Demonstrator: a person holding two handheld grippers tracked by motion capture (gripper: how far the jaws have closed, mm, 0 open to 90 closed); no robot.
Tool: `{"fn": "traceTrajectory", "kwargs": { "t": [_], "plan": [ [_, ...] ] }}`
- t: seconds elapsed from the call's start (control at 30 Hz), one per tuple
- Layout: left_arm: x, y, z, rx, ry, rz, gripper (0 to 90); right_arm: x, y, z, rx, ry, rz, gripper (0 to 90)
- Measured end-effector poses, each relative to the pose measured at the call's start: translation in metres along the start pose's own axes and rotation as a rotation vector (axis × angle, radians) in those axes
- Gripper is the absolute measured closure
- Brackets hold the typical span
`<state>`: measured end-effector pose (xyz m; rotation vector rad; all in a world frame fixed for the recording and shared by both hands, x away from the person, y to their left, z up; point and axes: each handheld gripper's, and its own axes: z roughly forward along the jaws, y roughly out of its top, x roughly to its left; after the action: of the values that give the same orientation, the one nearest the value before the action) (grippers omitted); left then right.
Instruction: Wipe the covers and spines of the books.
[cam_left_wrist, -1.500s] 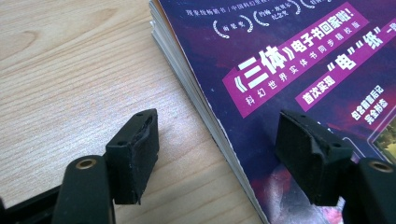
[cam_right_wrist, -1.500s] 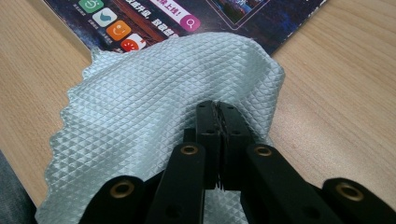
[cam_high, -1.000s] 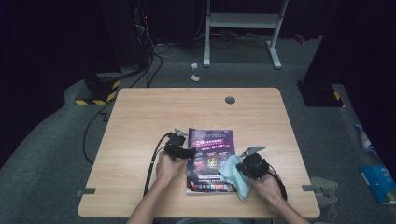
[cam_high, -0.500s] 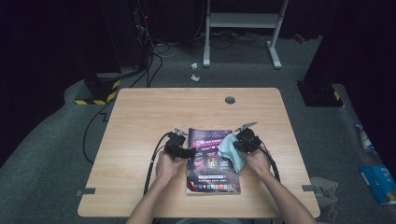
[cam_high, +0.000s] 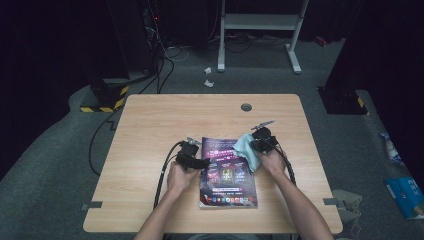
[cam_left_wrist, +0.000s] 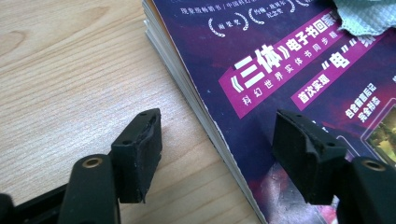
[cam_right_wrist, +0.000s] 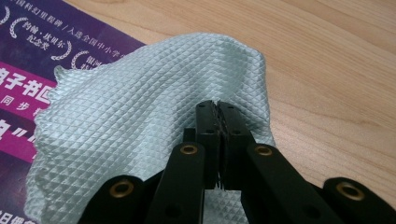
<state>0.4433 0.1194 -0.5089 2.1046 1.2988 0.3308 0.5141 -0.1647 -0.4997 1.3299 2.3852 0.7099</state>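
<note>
The right gripper (cam_right_wrist: 217, 112) pinches a pale green cloth (cam_right_wrist: 140, 107) over the purple book's (cam_left_wrist: 299, 84) top corner, while the left gripper (cam_left_wrist: 217, 154) straddles the book's edge, jaws spread, on the tabletop (cam_high: 160, 120).

The cloth (cam_high: 246, 148) lies on the book's (cam_high: 227, 175) far right corner.
</note>
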Motion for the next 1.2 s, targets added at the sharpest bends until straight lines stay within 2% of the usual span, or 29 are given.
{"fn": "traceTrajectory", "kwargs": {
  "t": [0.1,0.23,0.4,0.53,0.7,0.8,0.87,0.9,0.93,0.97,1.0,1.07,1.1,1.2],
  "plan": [
    [0.001,0.001,-0.001,0.006,-0.009,-0.006,35.9,-0.003,-0.002,-0.004,-0.004,-0.015,0.001,87.9],
    [-0.003,0.001,-0.003,0.012,-0.024,-0.016,37.9,-0.012,-0.009,-0.020,-0.029,-0.035,0.000,87.9],
    [-0.010,0.000,-0.007,0.034,-0.020,0.034,37.9,-0.031,-0.028,-0.038,-0.028,-0.077,0.009,87.9],
    [-0.015,-0.006,-0.013,0.042,-0.029,0.036,37.8,-0.043,-0.043,-0.047,-0.019,-0.094,0.036,87.6],
    [-0.022,-0.014,-0.022,0.054,-0.035,0.056,37.6,-0.045,-0.055,-0.050,-0.003,-0.067,0.054,76.1],
    [-0.025,-0.019,-0.027,0.051,-0.036,0.061,37.7,-0.035,-0.060,-0.062,-0.048,-0.053,0.049,70.0],
    [-0.027,-0.022,-0.031,0.047,-0.033,0.062,37.6,-0.028,-0.062,-0.069,-0.080,-0.021,0.040,69.2],
    [-0.028,-0.023,-0.031,0.046,-0.037,0.058,37.7,-0.017,-0.066,-0.076,-0.111,0.017,0.024,69.2],
    [-0.029,-0.025,-0.032,0.051,-0.037,0.066,37.7,-0.012,-0.067,-0.078,-0.114,0.031,0.016,69.2],
    [-0.030,-0.026,-0.033,0.051,-0.039,0.063,37.7,0.000,-0.070,-0.081,-0.119,0.060,-0.024,69.3],
    [-0.031,-0.027,-0.033,0.054,-0.036,0.068,37.7,0.007,-0.072,-0.081,-0.125,0.079,-0.042,69.3],
    [-0.033,-0.029,-0.033,0.058,-0.040,0.067,37.8,0.024,-0.077,-0.079,-0.113,0.134,-0.068,68.7],
    [-0.033,-0.029,-0.033,0.059,-0.040,0.067,37.9,0.030,-0.079,-0.076,-0.102,0.154,-0.065,68.1],
    [-0.033,-0.030,-0.032,0.062,-0.041,0.064,38.0,0.039,-0.082,-0.067,-0.075,0.183,-0.056,63.0]
  ]
}}
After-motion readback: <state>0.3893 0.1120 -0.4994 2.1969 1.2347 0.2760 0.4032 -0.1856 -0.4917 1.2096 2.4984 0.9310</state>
